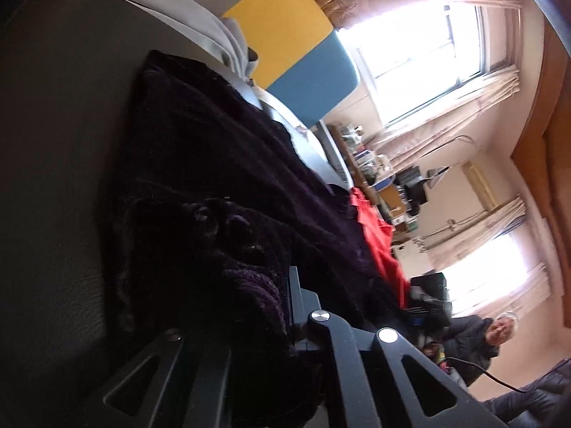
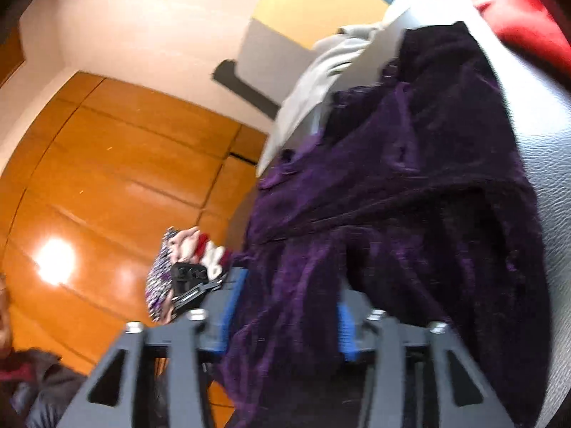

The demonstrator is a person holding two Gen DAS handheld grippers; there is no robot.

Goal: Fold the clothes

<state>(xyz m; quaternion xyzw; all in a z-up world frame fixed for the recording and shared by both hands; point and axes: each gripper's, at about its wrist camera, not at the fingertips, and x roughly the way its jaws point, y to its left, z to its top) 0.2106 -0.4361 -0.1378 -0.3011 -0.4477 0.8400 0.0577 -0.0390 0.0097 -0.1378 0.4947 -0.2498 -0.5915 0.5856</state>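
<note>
A dark purple velvet garment point(image 1: 221, 164) lies across a grey padded surface point(image 1: 53, 142); it also shows in the right wrist view point(image 2: 410, 185). My left gripper point(image 1: 282, 306) has a bunched fold of the garment over its jaws, so the fingertips are hidden. My right gripper point(image 2: 285, 321) has blue pads point(image 2: 232, 306) set apart with the purple cloth filling the gap between them. The left gripper and the hand holding it point(image 2: 189, 271) show at the cloth's left edge in the right wrist view.
A white-grey garment point(image 1: 214, 32) and a red cloth point(image 1: 378, 235) lie beyond the purple one. A yellow and blue panel point(image 1: 303, 46) stands behind. A person point(image 1: 481, 339) sits near the windows. A wooden floor point(image 2: 107, 196) lies beside the surface.
</note>
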